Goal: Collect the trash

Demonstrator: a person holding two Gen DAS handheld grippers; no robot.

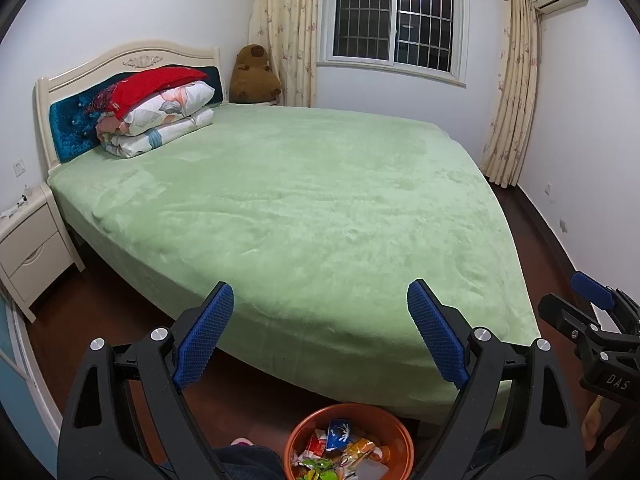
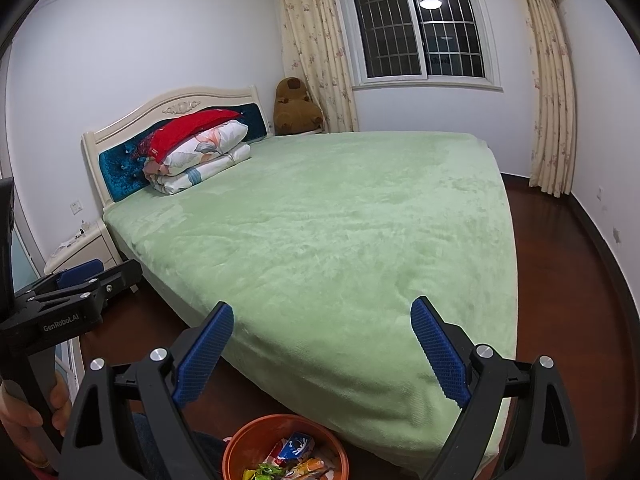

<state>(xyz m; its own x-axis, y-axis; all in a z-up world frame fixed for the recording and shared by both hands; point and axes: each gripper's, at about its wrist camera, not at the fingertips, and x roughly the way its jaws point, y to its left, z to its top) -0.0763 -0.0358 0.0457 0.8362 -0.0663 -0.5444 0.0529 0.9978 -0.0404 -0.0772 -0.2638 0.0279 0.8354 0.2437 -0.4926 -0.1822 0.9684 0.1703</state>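
Both grippers, left (image 1: 320,328) and right (image 2: 322,340), are gaping wide, empty, above the bin (image 1: 394,426). Bed (image 1: 304,200) beyond the bin is showing no litter; I'd be scanning the floor (image 1: 104,312) beside the bin next.

Home bedroom; green-covered bed (image 1: 304,208), nightstand (image 1: 32,256), curtained window (image 1: 394,14)

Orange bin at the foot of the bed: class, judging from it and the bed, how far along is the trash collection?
Done: the orange bin already holds several wrappers, and the green bed cover shows no litter. In hand: nothing; the left gripper and right gripper are both open and empty above the bin. Left: no loose trash visible on the bed or the floor in view, so the job looks nearly or fully finished.
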